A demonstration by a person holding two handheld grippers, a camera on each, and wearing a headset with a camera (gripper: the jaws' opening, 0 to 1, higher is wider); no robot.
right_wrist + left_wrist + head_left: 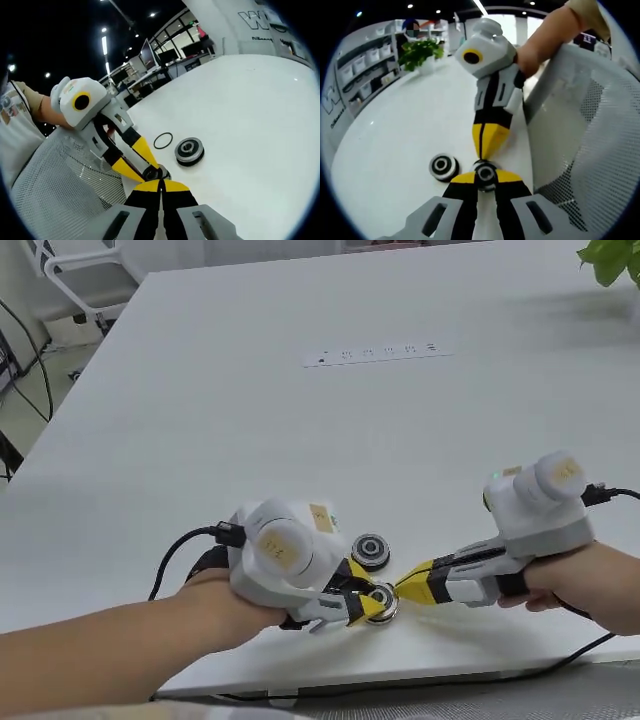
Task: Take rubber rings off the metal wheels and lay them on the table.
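On the white tabletop (200,390), lower centre of the head view, the left gripper (368,605) is clamped on a metal wheel (383,598). The right gripper (403,586), jaws together, touches it. A second wheel (371,551) lies just above, with a loose rubber ring (163,140) beside it.

Smooth, faintly glossy white table (300,420); resting on it, a wheel (371,551) of shiny metal (matt black rubber rim).

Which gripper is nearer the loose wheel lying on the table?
Left. The left gripper, holding the clamped wheel, lies right beside the loose wheel; the right gripper points in from farther off, tips at the clamped wheel.
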